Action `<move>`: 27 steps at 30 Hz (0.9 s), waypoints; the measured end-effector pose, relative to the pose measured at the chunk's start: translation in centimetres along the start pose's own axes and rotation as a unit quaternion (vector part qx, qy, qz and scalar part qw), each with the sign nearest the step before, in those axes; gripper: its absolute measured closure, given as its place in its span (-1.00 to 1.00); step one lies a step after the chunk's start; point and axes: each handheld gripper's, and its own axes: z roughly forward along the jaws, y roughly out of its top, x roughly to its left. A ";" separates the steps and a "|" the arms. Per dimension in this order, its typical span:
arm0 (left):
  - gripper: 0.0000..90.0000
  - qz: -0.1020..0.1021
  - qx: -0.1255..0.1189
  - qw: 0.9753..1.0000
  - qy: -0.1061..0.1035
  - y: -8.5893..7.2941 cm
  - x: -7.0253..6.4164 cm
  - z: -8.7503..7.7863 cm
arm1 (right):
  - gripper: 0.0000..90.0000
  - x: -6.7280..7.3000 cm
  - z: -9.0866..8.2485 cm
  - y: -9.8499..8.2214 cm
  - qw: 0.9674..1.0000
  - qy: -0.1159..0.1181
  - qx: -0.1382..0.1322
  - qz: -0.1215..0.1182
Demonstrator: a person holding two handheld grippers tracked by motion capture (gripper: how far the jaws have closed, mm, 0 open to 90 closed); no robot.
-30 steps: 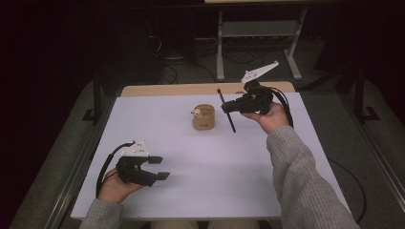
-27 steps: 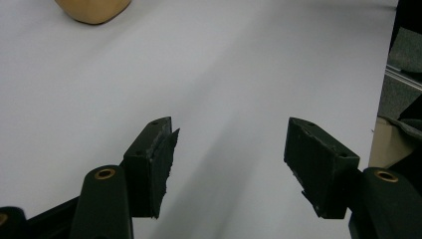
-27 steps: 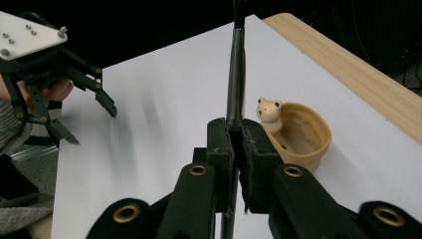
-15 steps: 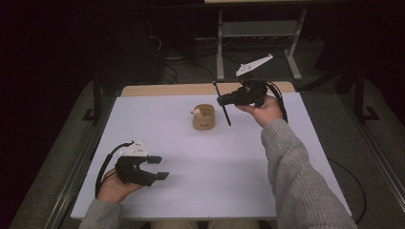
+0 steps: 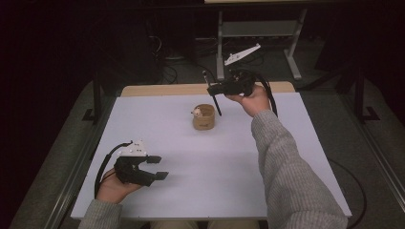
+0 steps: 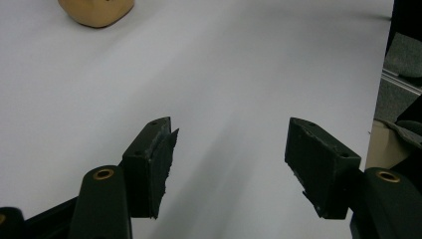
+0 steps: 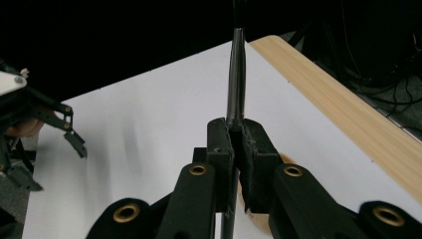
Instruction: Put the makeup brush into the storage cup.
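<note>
Right hand-held gripper (image 5: 216,89) pinching dark pen (image 5: 213,98) tilted just above wooden cup (image 5: 204,117) on tabletop (image 5: 239,157); left hand-held gripper (image 5: 157,168) spread, idle; risk: tilted pen striking rim, tipping cup.

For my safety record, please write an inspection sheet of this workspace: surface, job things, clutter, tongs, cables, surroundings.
Surface: white table top, wooden strip at far edge, mostly bare.
Job's things: dark pen held tilted above a small tan holder with a small white object inside.
Clutter: nothing seen.
Tongs: right tongs shut on the pen; left tongs open, holding nothing, low over the near left of the table.
Cables: black cable loops from the left tongs; more lie on the floor behind.
Surroundings: dark room, metal stand behind.
</note>
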 end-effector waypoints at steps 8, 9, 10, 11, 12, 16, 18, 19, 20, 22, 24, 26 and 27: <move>-0.23 -0.002 -0.006 1.000 -0.001 0.0 0.0 -0.2 | 0.85 -1.0 0.7 0.8 1.000 -0.006 -0.011 0.005; -0.24 -0.001 -0.006 1.000 -0.001 0.0 0.0 -0.2 | 0.85 -1.1 0.8 0.9 1.000 -0.007 -0.013 0.006; -0.24 -0.001 -0.005 1.000 -0.001 0.0 0.0 -0.2 | 0.85 -1.3 0.9 0.9 1.000 -0.007 -0.014 0.009; -0.24 0.000 -0.004 1.000 -0.002 0.0 0.0 -0.2 | 0.85 -1.4 0.9 0.9 1.000 -0.008 -0.014 0.010; -0.24 0.000 -0.004 1.000 -0.002 0.0 0.0 -0.2 | 0.85 -1.5 1.0 1.0 1.000 -0.011 -0.014 0.011; -0.24 -0.001 -0.004 1.000 -0.004 0.0 -0.1 -0.1 | 0.85 -1.9 1.3 1.3 1.000 -0.013 -0.018 0.013; -0.25 0.000 -0.003 1.000 -0.005 0.0 -0.1 -0.1 | 0.85 -1.9 1.4 1.6 1.000 -0.012 -0.020 0.013; -0.25 0.003 -0.004 1.000 -0.006 0.1 -0.1 -0.1 | 0.85 -2.0 1.5 1.7 1.000 -0.014 -0.019 0.012; -0.25 0.004 -0.006 1.000 -0.005 0.1 -0.1 -0.2 | 0.85 -2.0 1.5 1.9 1.000 -0.015 -0.020 0.010; -0.25 0.001 -0.009 1.000 -0.006 0.1 -0.1 -0.2 | 0.85 -1.9 1.7 2.3 1.000 -0.015 -0.018 0.010; -0.25 0.001 -0.009 1.000 -0.006 0.1 0.0 -0.3 | 0.85 -1.9 1.9 2.7 1.000 -0.015 -0.015 0.008; -0.25 0.000 -0.010 1.000 -0.006 0.0 0.0 -0.3 | 0.85 -2.0 2.2 3.0 1.000 -0.018 -0.012 0.007; -0.25 0.000 -0.010 1.000 -0.006 0.0 0.0 -0.3 | 0.85 -2.1 2.4 3.1 1.000 -0.020 -0.012 0.009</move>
